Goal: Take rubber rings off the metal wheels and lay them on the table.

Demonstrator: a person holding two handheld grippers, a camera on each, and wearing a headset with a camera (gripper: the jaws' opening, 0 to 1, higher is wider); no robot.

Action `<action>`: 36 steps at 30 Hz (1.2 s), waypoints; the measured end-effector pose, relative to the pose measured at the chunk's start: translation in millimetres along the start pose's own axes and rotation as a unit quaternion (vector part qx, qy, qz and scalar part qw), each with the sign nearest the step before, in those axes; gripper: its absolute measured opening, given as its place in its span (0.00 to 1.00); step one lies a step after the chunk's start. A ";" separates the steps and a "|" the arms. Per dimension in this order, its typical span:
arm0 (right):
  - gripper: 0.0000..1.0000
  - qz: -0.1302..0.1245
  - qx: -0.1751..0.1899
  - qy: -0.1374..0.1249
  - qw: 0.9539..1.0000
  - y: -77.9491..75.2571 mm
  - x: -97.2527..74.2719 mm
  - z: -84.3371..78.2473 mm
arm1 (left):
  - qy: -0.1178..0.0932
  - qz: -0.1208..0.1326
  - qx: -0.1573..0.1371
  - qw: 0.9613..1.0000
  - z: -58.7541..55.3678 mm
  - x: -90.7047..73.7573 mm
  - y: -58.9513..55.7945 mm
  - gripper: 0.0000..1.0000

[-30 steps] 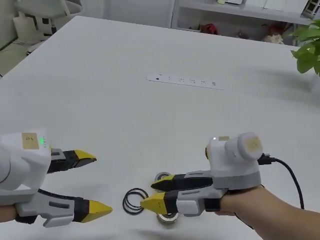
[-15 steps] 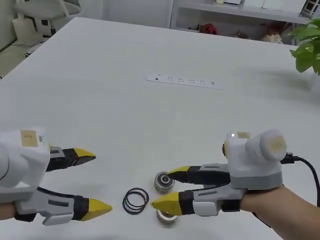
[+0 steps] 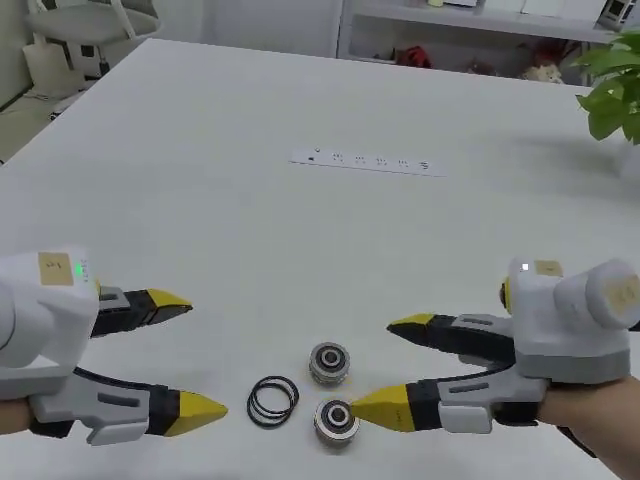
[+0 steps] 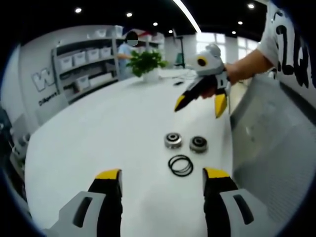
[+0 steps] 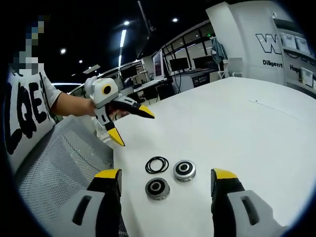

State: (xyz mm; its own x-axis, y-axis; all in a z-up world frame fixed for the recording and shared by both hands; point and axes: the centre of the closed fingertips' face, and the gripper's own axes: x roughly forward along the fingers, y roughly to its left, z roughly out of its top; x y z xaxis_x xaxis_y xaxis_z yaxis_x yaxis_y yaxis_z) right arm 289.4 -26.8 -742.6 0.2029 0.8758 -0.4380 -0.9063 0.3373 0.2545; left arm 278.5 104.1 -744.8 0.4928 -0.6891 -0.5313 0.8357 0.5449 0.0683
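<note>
Two small metal wheels lie flat on the white table, one (image 3: 329, 362) farther from me and one (image 3: 336, 420) nearer. Thin black rubber rings (image 3: 272, 399) lie in a loose pile just left of them. My left gripper (image 3: 190, 356) hangs open to the left of the rings with nothing between its yellow tips. To the right of the wheels my right gripper (image 3: 394, 368) is open and empty too. The left gripper view has the rings (image 4: 180, 164) ahead, both wheels (image 4: 173, 140) (image 4: 199, 143) beyond them. In the right gripper view the wheels (image 5: 184, 170) (image 5: 157, 188) and rings (image 5: 156, 164) lie between the jaws.
A white power strip (image 3: 364, 162) lies mid-table, well beyond the wheels. A green plant (image 3: 615, 88) stands at the far right edge. Shelves with small items line the back wall, and a chair (image 3: 85, 30) stands at the far left.
My right gripper has drawn back to the right, off the wheels, and its jaws have spread. Both wheels now lie uncovered. The left gripper has stayed put.
</note>
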 end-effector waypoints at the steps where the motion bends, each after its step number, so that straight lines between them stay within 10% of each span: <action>1: 0.72 -0.002 -0.001 0.000 1.000 -0.3 -1.9 -0.7 | 0.000 0.000 0.000 1.000 0.5 -0.2 -0.1 0.68; 20: 0.80 -0.066 -0.018 0.013 0.998 -20.0 -37.4 -23.3 | 0.000 0.001 -0.004 1.000 3.3 -3.4 -2.5 0.74; 36: 0.81 -0.070 -0.013 0.004 0.997 -21.0 -38.1 -20.8 | 0.002 -0.002 -0.008 1.000 2.1 -2.9 -6.7 0.75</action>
State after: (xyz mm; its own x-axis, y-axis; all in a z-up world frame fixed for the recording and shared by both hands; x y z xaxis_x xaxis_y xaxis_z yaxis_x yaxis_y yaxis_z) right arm 293.0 -74.4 -749.2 0.3255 0.8178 -0.4747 -0.8787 0.4470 0.1675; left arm 272.0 101.4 -741.9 0.4893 -0.6894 -0.5341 0.8332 0.5505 0.0527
